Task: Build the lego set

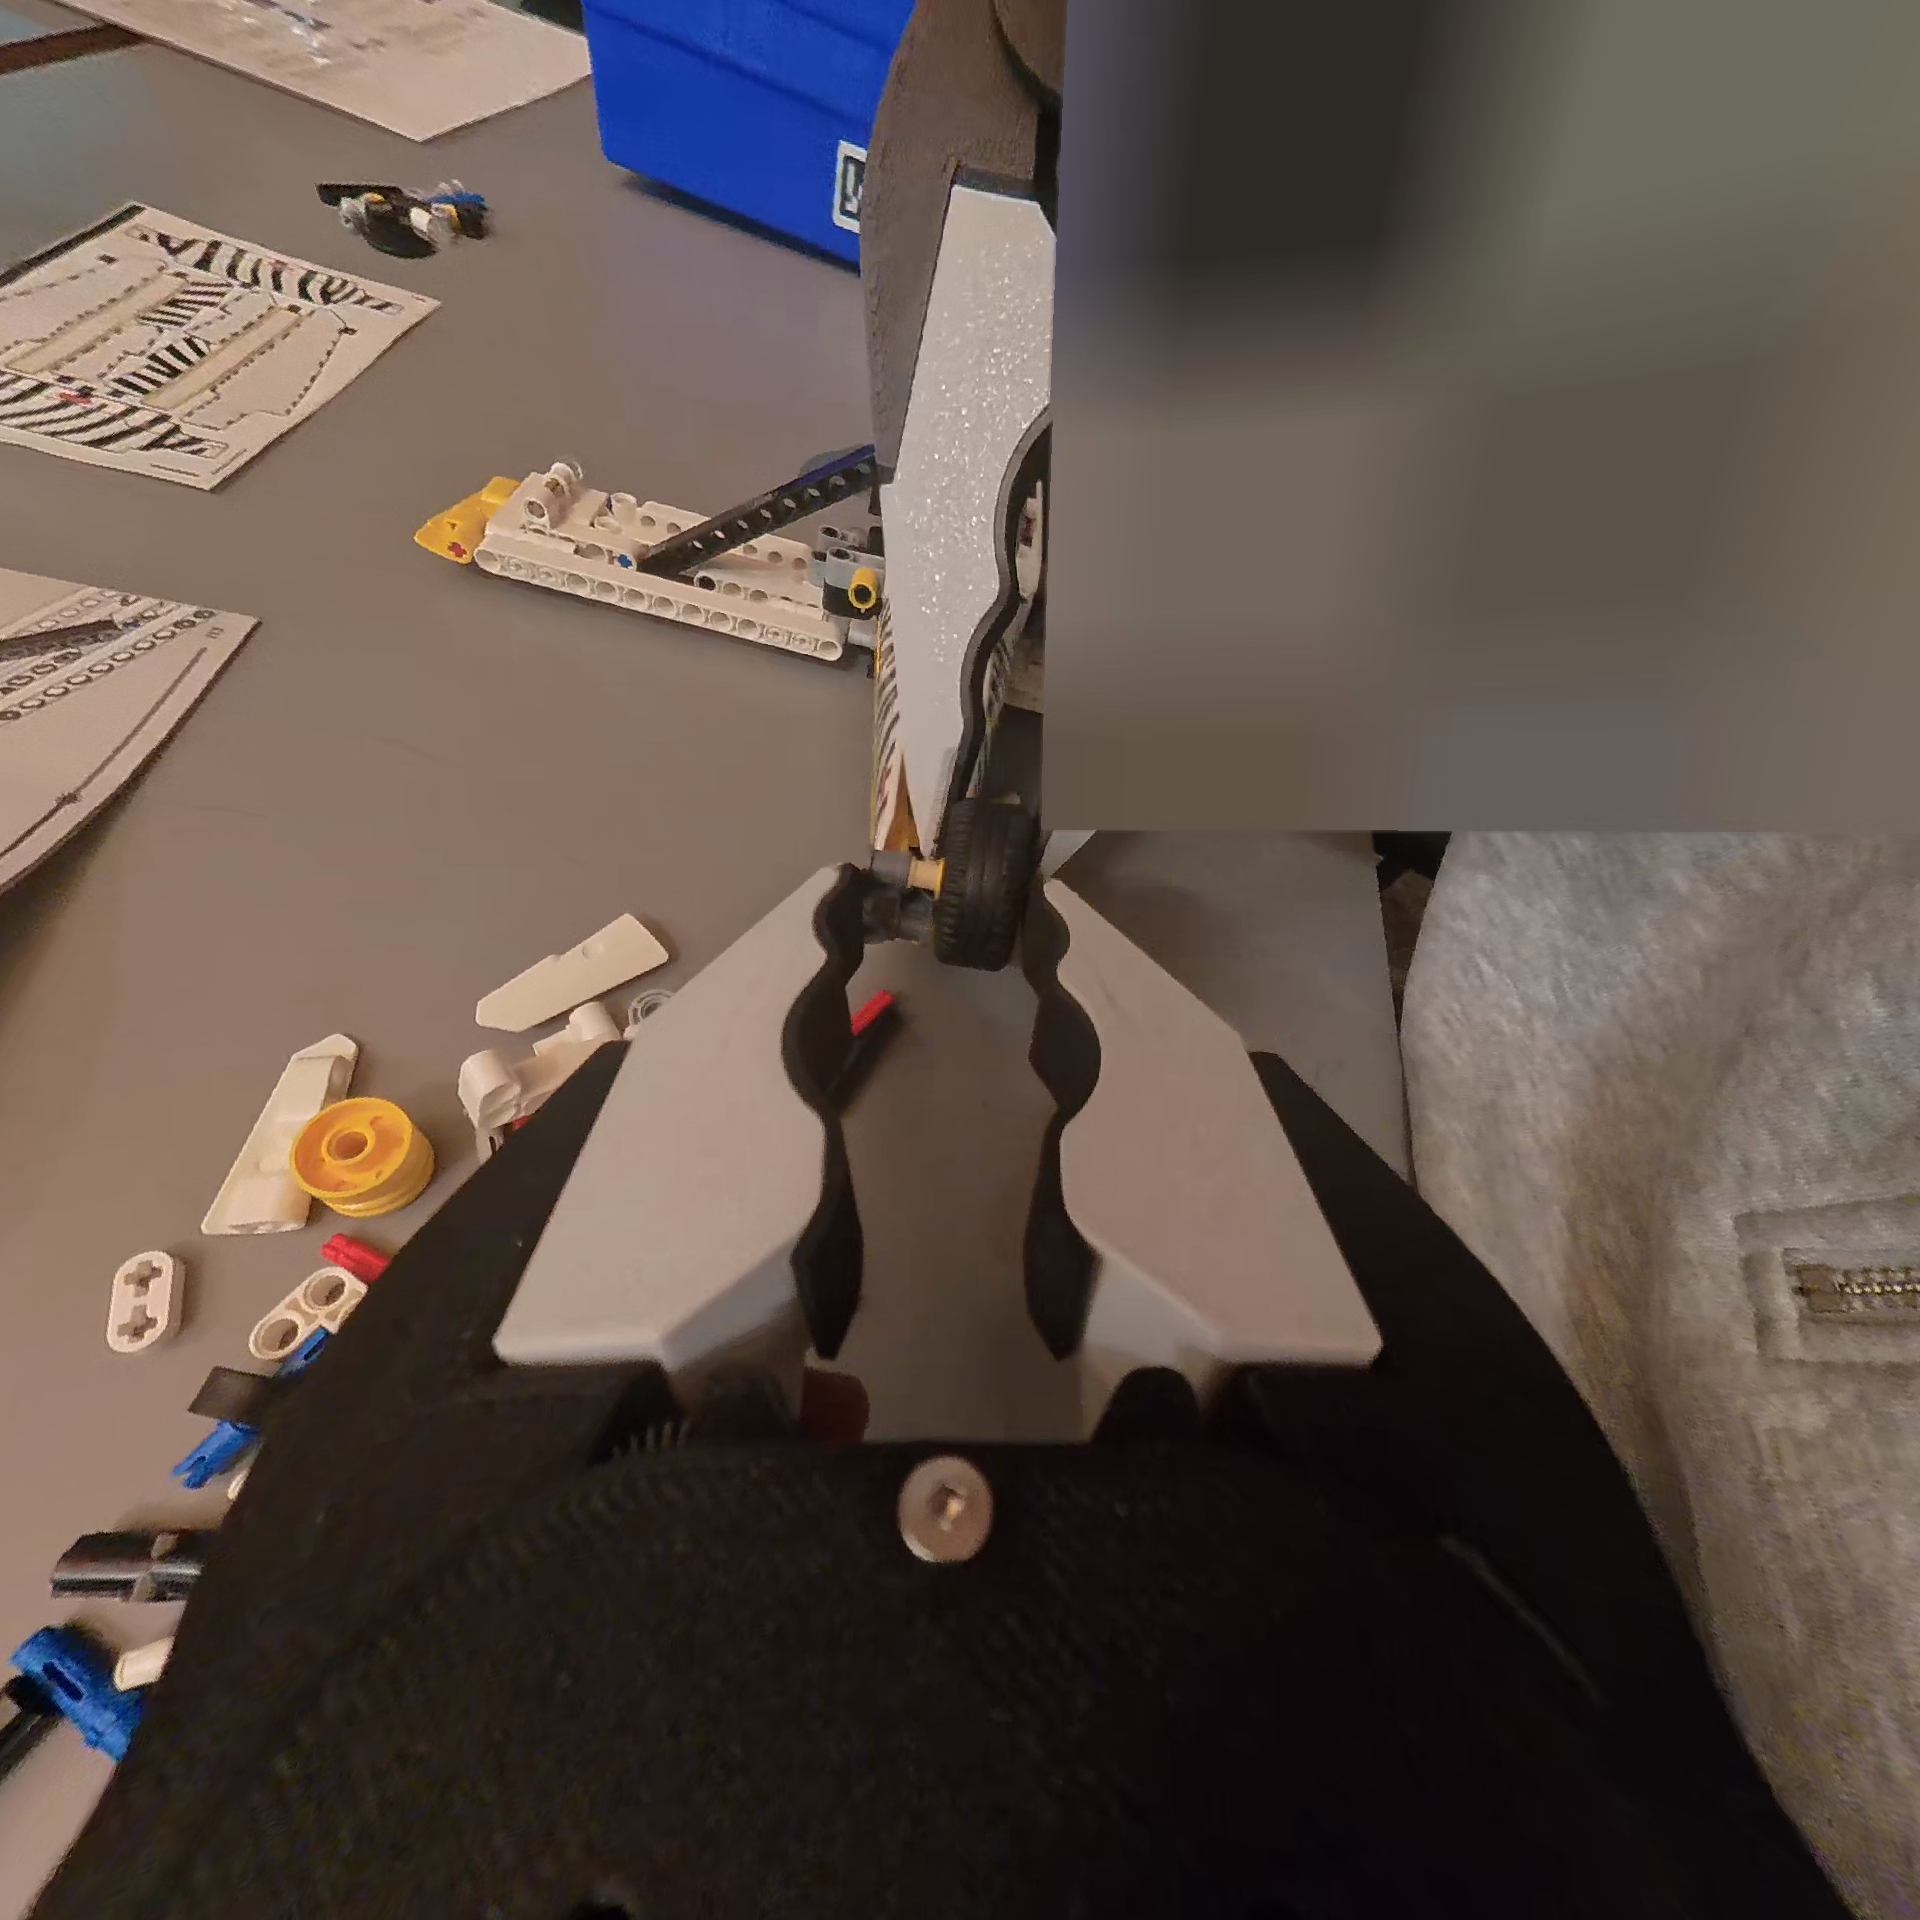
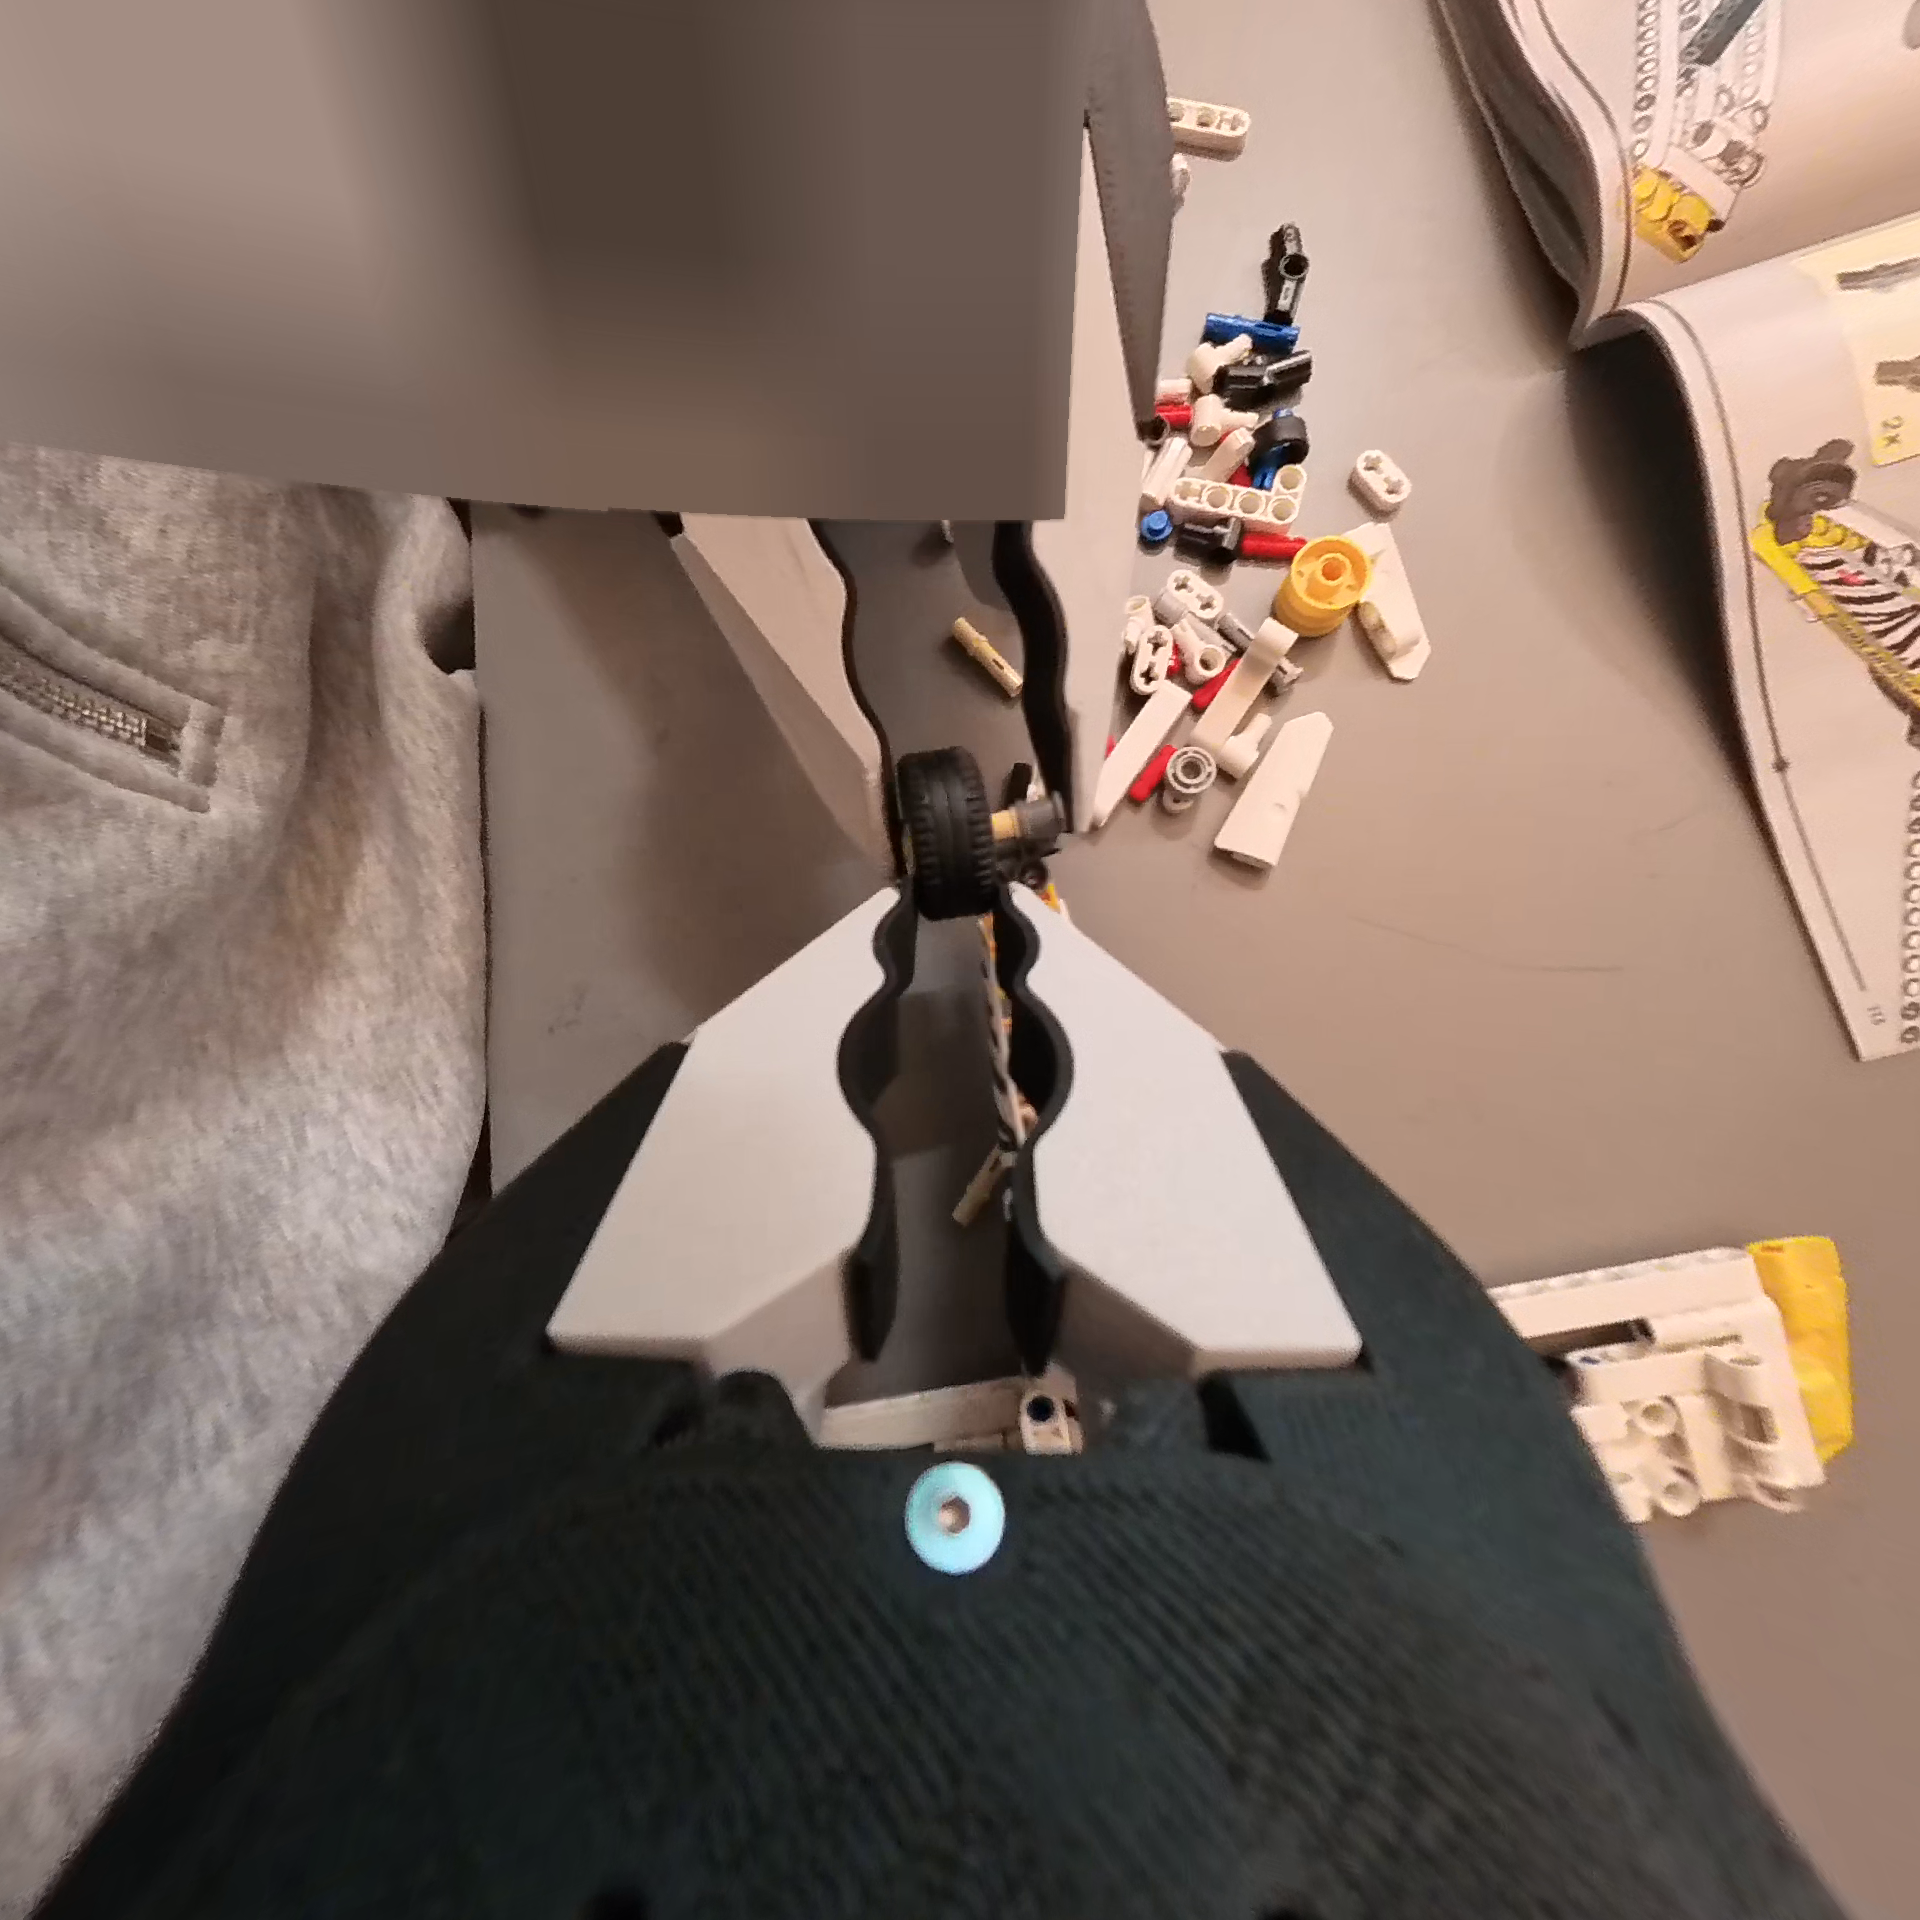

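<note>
A small black wheel (image 1: 985,883) on a tan axle with a grey connector (image 1: 896,871) sits at the end of a striped sub-assembly (image 1: 890,727). My left gripper (image 1: 940,904) is shut on the wheel and its axle, one fingertip on each side. My right gripper (image 2: 961,925) is shut on the striped sub-assembly (image 2: 1000,1039), which runs back between its fingers. The wheel (image 2: 940,831) stands just past its tips. The two grippers meet tip to tip above the table. The right one (image 1: 925,821) comes down from the top in the left wrist view, and the left one (image 2: 971,821) does so in the right wrist view.
A white and yellow part-built model (image 1: 665,571) lies on the grey table (image 1: 468,790); it also shows in the right wrist view (image 2: 1683,1382). Loose parts with a yellow hub (image 2: 1320,582) lie nearby. Sticker sheets (image 1: 177,343), an open booklet (image 2: 1818,623), a blue box (image 1: 738,114) and a person's grey sweater (image 2: 208,935) surround the work area.
</note>
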Demonstrator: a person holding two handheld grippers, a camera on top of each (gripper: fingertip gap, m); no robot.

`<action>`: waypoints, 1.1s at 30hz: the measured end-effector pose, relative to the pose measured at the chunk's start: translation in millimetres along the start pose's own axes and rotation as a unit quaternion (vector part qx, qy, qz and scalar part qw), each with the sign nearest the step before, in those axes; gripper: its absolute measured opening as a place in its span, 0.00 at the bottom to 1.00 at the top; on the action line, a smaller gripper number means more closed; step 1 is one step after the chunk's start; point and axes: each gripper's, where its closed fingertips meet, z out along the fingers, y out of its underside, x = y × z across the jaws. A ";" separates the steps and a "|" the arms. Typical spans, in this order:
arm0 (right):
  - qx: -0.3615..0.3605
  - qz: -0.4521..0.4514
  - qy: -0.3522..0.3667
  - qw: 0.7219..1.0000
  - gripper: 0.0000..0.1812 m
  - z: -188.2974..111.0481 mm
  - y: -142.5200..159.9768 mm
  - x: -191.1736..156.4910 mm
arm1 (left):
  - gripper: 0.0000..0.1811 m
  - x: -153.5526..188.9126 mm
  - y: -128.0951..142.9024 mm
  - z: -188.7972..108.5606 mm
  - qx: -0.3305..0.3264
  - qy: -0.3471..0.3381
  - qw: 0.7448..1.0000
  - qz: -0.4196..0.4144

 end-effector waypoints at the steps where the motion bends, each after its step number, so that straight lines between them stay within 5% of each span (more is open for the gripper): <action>1: 0.001 0.001 0.000 1.000 0.07 -0.2 0.0 0.3 | 0.16 -0.2 -0.2 0.1 0.000 -0.002 1.000 0.002; 20: -0.006 -0.053 0.076 0.996 0.18 -0.6 0.5 9.7 | 0.15 -0.8 3.2 3.1 -0.009 0.011 0.999 -0.035; 33: -0.039 -0.077 0.043 0.995 0.16 5.5 2.8 5.3 | 0.15 2.2 6.5 3.5 -0.020 0.009 1.000 -0.020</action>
